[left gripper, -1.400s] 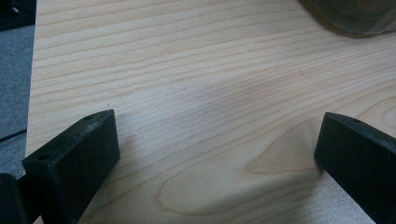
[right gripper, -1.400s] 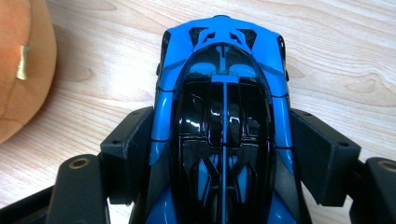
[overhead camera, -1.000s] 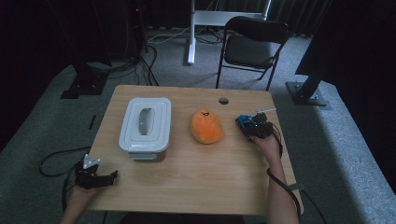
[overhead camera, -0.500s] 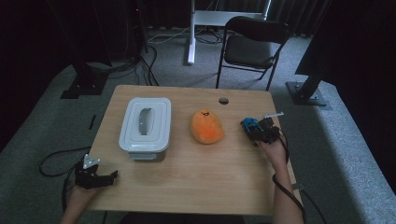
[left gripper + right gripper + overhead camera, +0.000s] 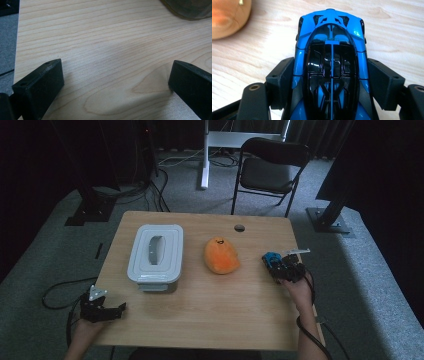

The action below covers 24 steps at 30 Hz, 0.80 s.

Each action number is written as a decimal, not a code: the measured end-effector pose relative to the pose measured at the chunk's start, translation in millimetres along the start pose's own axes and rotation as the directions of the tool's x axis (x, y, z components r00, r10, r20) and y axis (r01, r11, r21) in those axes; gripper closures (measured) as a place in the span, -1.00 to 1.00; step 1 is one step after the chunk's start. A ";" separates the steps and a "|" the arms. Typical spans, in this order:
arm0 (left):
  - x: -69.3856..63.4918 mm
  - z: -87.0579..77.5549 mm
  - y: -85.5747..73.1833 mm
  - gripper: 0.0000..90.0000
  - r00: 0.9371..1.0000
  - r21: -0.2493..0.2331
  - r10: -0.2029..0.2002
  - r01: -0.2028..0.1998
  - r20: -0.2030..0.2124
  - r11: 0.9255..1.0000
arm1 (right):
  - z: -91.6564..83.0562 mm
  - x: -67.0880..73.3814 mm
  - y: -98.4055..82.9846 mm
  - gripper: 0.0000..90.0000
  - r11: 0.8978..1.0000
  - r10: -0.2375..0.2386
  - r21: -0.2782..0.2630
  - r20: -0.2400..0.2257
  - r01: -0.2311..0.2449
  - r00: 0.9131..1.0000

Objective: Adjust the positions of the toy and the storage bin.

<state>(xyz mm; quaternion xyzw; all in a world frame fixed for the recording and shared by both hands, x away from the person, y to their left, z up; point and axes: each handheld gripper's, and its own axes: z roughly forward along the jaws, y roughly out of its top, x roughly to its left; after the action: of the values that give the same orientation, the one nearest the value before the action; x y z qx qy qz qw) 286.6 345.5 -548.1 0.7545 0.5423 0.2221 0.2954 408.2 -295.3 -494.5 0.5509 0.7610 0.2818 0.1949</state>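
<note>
On the right side of the desk [image 5: 200, 320], the right gripper [image 5: 330, 82] clamps its jaws on a blue toy car [image 5: 331, 62] by the flanks, ready for carrying, while the left gripper [image 5: 102, 307] rests wide open, empty, near the front-left corner.

No readable text, label, brand, number or sign appears on anything here.

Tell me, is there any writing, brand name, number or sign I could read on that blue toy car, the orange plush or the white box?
No readable text anywhere.
Glossy blue and black toy car, clamped in the right gripper: no lettering or badge.
Orange plush toy: small dark mark on top, too small to read.
White plastic lidded box: plain lid, no label.
</note>
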 end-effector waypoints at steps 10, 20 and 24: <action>0.0 0.0 0.0 -0.99 1.000 0.000 0.000 0.000 0.000 1.000 | -13.3 -2.1 -22.1 -0.40 1.000 0.026 -0.016 -0.004 -0.026 1.000; 0.0 0.0 0.0 -0.99 1.000 0.000 0.000 0.000 0.000 1.000 | -27.5 -1.7 -42.5 -0.40 0.999 0.040 -0.017 0.030 -0.039 0.999; 0.0 0.0 0.0 -0.99 1.000 0.000 0.000 0.000 0.000 1.000 | -31.3 0.6 -50.8 -0.40 0.999 0.035 -0.022 0.035 -0.034 0.999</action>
<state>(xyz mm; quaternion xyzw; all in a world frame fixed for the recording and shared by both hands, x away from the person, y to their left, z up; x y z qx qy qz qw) 286.6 345.5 -548.1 0.7545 0.5423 0.2222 0.2954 352.0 -313.3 -503.2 0.5668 0.7448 0.2832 0.2093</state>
